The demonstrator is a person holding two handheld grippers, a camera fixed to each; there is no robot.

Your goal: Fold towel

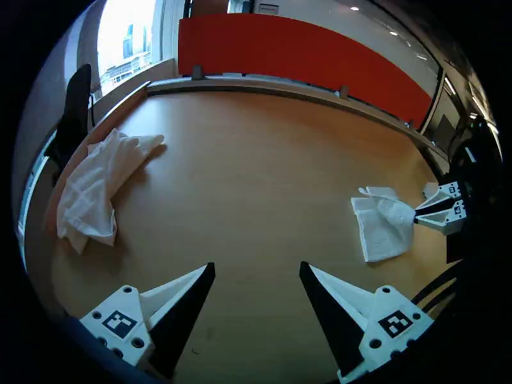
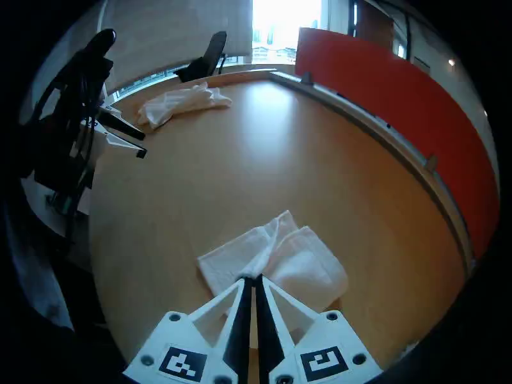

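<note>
Your left gripper (image 1: 256, 274) hangs wide open over the table (image 1: 256, 166). Its two fingers are far apart with bare wood between them, and it holds nothing and touches no cloth. Your right gripper (image 2: 253, 280) is pinched tight, its fingers almost meeting, and a ridge of the small towel (image 2: 288, 256) rises into their tips. That small towel lies on the wood directly ahead of the right gripper's fingers, partly folded, one flap lapped over the other. In the left gripper view it sits well off to the right of your open fingers, with the right gripper clamped on its far edge. Farther out, a crumpled towel (image 1: 96, 185) lies heaped near the table's left edge, well apart from both tools. In the right gripper view it lies beyond the left gripper, near the far corner. Behind it stands a dark chair (image 1: 73, 109). A red partition (image 1: 307, 57) runs along the table's back edge, with a bright window (image 1: 128, 38) beside it.
</note>
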